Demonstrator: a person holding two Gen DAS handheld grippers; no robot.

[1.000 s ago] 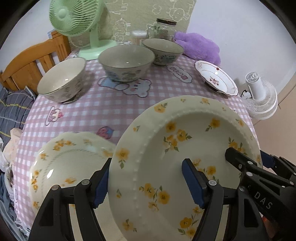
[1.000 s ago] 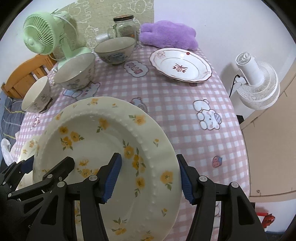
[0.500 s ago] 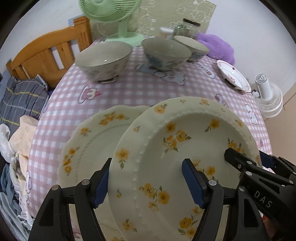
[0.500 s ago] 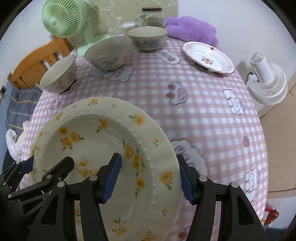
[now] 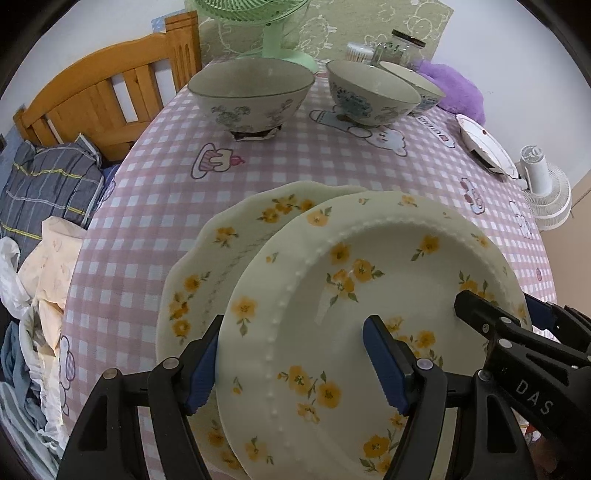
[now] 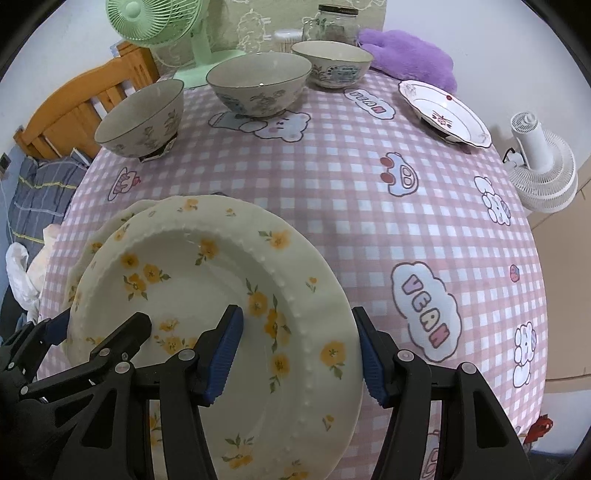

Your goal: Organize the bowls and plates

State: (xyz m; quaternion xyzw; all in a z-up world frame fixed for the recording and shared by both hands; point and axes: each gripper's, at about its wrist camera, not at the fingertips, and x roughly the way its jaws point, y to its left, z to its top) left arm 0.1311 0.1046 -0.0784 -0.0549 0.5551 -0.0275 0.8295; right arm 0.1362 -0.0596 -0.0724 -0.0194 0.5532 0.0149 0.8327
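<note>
Beaded plate (image 5: pixel 373 295) now overlapping scalloped plate (image 5: pixel 221 258)

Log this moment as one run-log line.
step: stacking plates | left gripper: shut on beaded plate | right gripper: shut on same plate's opposite rim | under it: scalloped plate on table | bowls: untouched

Pink checked tablecloth (image 6: pixel 332 192) with cartoon prints is seen over the surface. Green fan (image 6: pixel 155 22) at upper left, glass jar (image 6: pixel 338 22) and purple plush (image 6: pixel 410 55) at the top. White fan (image 6: pixel 543 162) is seen at right edge, wooden bed frame (image 5: pixel 99 99) and heaped bedding (image 5: pixel 48 184) at left.
</note>
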